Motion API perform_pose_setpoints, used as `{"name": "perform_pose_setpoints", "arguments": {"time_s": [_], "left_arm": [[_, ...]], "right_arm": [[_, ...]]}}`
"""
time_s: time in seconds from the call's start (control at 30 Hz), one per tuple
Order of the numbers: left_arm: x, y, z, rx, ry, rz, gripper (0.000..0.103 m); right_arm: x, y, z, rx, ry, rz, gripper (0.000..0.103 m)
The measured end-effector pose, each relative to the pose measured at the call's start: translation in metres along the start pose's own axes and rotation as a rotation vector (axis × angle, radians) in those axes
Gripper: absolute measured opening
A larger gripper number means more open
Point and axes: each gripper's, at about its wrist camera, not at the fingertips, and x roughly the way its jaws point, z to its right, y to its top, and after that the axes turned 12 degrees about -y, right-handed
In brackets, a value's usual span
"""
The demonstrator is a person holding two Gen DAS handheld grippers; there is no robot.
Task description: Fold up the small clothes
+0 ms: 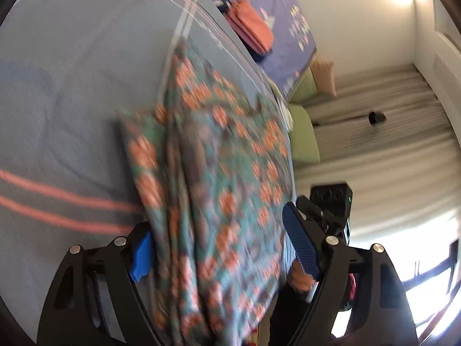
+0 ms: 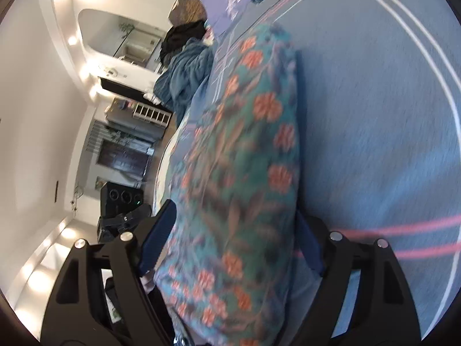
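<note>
Both grippers' wide-spread jaws flank the floral garment [image 1: 219, 178] lying between them.

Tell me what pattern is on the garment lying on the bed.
Orange-red flowers on a teal-green ground, on the garment; it shows best in the right wrist view.

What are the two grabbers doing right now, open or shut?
Left gripper: jaws open, the flowered cloth lying between them, not pinched.
Right gripper: jaws open, the same cloth between them, not pinched.
</note>
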Motion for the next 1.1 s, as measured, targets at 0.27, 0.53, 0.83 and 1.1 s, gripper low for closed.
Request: {"name": "perform_pose_setpoints", "arguments": {"time_s": [0.27,0.53,0.83,1.1], "left_arm": [[0.030,0.022,0.001,0.022,-0.020,-0.011,0.079],[0.032,0.020,0.004,0.036,-0.040,-0.056,0.079],[0.055,0.034,0.011,0.094,0.019,-0.056,0.065],[0.047,0.027,0.008,0.109,0.001,-0.029,0.026]], "right_arm": [[0.024,0.034,-0.006,-0.028,0.084,-0.091,0.079],[0.012,0.012,-0.008,-0.074,0.068,-0.084,0.075],[0.020,0.019,-0.013,-0.067,-0.021,-0.053,0.051],[0.012,0.001,-0.036,-0.136,-0.224,0.062,0.029]]}}
